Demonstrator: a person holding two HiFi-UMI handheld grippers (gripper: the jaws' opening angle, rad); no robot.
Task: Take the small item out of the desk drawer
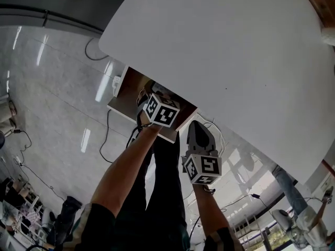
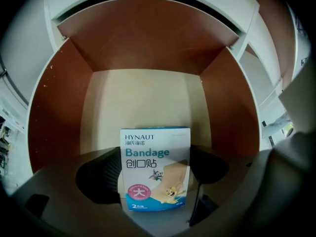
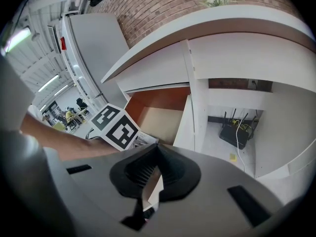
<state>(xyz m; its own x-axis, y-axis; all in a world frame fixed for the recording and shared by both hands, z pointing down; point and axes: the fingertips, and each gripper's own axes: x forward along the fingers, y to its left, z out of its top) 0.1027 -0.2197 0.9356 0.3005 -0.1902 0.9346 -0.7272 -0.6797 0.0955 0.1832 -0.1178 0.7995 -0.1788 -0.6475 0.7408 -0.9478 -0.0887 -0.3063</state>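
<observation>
Bandage box (image 2: 155, 169): small blue-and-white carton, upright, printed face toward my left camera. Location: inside the open drawer (image 2: 143, 98), toward its front. I cannot tell whether it touches the drawer's pale floor.

Left gripper (image 2: 154, 177): reached into the drawer, its two dark pads clamped on the carton's sides.

Right gripper (image 3: 154, 169): jaws pressed together with nothing between them, held outside the drawer near its front corner and aimed toward it.

Drawer: pulled out from under the white desk (image 1: 235, 51), with reddish-brown walls. I see nothing in it but the carton.

Router (image 3: 236, 132): black, on the floor under the desk, to the right of the drawer.
</observation>
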